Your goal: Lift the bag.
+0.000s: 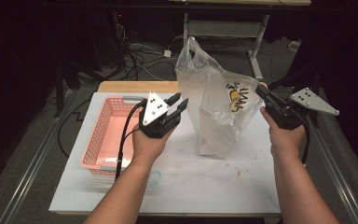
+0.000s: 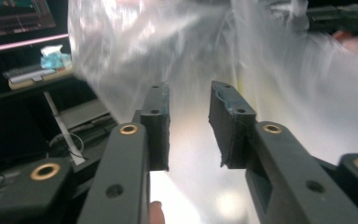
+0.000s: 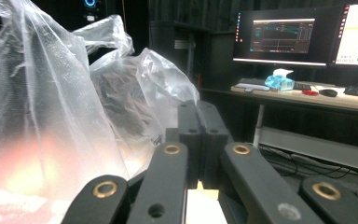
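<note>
Thin clear plastic makes the bag (image 1: 216, 105), which stands upright on the white table (image 1: 191, 182), to the right of the pink basket (image 1: 103, 135), with one handle loop rising at the top. The right gripper (image 1: 266, 97) has its jaws pressed together at the bag's right edge, and in the right gripper view the film seems to be pinched between them, though the exact contact is hidden. The left gripper (image 1: 179, 103) is spread, with its jaws just beside the bag's left side, and nothing is between them in the left gripper view. I think the main risk is that the film slips out of the right pinch, because it is smooth and only a small fold is held; then the bag would sag or fall over. If the left gripper closes on one layer only, the mouth may not open. A hard pull apart could also stretch or tear the thin plastic.
</note>
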